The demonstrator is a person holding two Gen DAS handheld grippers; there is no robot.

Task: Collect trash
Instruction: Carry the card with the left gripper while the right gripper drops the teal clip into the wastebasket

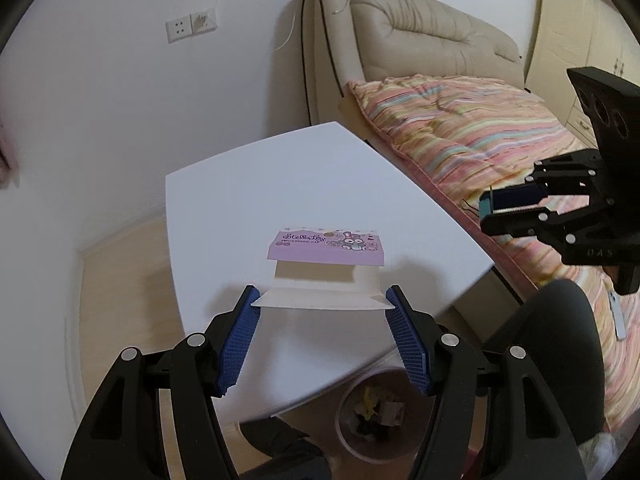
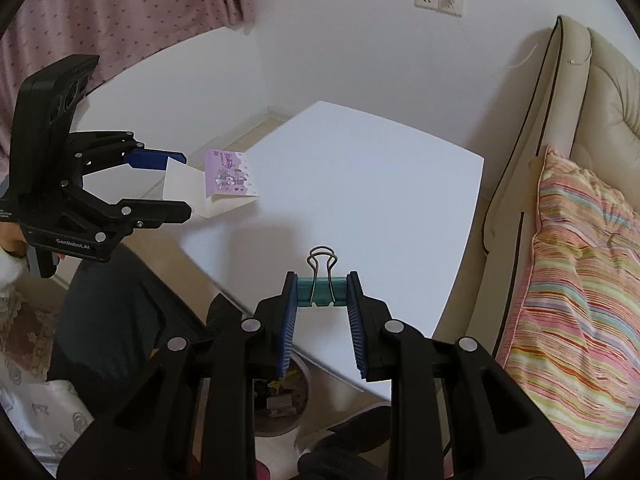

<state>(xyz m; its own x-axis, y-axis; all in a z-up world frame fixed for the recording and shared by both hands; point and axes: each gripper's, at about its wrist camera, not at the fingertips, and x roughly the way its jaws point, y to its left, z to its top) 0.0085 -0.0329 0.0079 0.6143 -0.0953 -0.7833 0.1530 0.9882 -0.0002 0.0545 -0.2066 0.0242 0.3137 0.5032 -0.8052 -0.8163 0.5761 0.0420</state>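
The left gripper [image 1: 322,300] squeezed a folded paper card [image 1: 326,266] with a purple cartoon flap between its blue pads [image 1: 240,340], and the card was up in the air above the white table [image 1: 280,184]. The right gripper [image 2: 322,292] pinched a teal binder clip [image 2: 322,290] by its two ends, with the clip's wire loops sticking up, and it too was held up over the table's near edge. Down on the floor under the table's near edge stood a round trash bin [image 1: 370,412] with some bits of trash inside, next to the person's dark pant leg [image 1: 552,344].
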